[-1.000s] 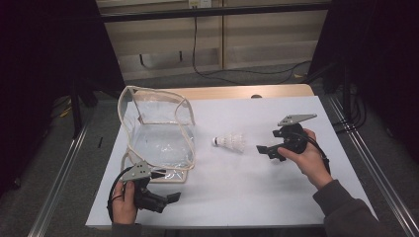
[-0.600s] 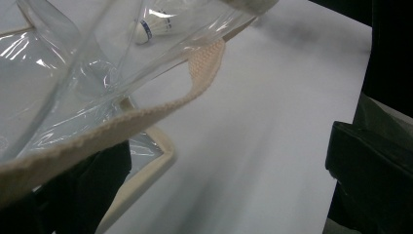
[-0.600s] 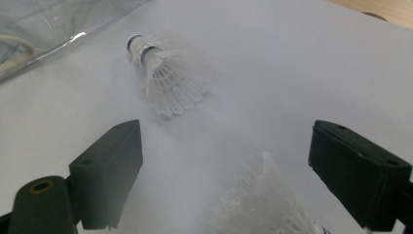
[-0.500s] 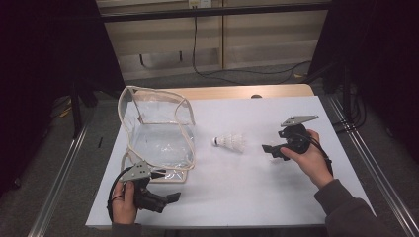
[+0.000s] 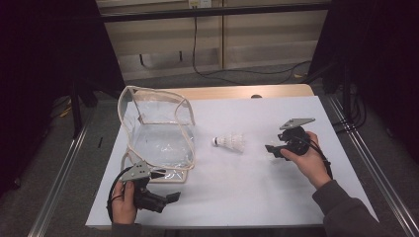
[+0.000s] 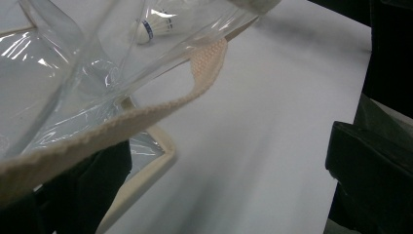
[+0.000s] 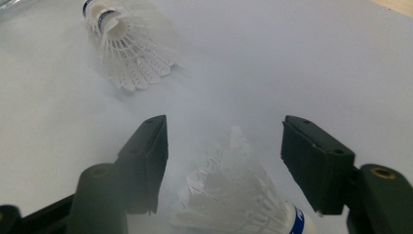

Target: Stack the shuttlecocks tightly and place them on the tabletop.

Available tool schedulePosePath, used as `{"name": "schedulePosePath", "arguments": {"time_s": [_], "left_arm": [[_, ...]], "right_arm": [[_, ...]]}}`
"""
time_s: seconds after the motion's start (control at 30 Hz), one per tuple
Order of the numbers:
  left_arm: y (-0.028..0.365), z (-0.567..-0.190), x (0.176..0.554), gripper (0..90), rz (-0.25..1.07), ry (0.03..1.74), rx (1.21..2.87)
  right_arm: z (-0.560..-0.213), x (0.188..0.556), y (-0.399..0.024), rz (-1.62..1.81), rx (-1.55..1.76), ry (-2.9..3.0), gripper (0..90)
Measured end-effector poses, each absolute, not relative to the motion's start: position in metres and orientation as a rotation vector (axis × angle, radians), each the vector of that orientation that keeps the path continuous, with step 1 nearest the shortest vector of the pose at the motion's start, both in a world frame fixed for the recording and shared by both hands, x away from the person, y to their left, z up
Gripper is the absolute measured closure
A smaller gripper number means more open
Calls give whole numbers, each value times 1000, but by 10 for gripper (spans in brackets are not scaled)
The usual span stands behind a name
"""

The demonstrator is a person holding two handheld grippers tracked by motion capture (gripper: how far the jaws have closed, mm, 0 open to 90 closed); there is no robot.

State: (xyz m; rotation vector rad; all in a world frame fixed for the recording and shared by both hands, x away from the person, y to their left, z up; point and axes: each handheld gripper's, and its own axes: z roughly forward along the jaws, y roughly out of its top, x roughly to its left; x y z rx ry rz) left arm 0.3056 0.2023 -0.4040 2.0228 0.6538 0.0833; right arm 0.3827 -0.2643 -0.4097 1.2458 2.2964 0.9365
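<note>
1. Between the jaws of the right gripper [image 7: 224, 161], a shuttlecock [image 7: 243, 200] is lying on the white table [image 5: 276, 197]. The jaws are standing spread on either side of it, gripping nothing. Its feather skirt is pointing away from the camera, and its cork, with a blue band, is lying near the right jaw.

2. Judging by its looks, it is feather-light and fragile. The skirt would crush or spring under a squeeze, so the cork end is looking like the safer place to close on. It will probably roll or skid if nudged.

3. Farther out, a second shuttlecock [image 5: 231, 143] is lying on the table between that gripper and the bag [image 5: 158, 133], well apart from the first.

4. At the near left, the left gripper [image 5: 160, 200] is sitting by the bag's front edge. Its jaws are looking parted, with the woven strap [image 6: 146, 112] crossing in front of them; whether it is pinching anything, I cannot tell.

5. That clear plastic bag is standing open and floppy, its mouth partly sagging, which may be hampering any drop into it.

6. Nothing is standing between the right gripper and the bag save the second shuttlecock.
</note>
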Motion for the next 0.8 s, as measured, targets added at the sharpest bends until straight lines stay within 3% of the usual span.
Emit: {"name": "schedulePosePath", "arguments": {"time_s": [0.47,0.8], "left_arm": [[202,-404,305,30,87,659,2020],[203,-403,305,31,89,655,2021]], "right_arm": [[-417,382,-266,883,1213,2322,516],[-415,380,-269,860,1202,2308,704]]}}
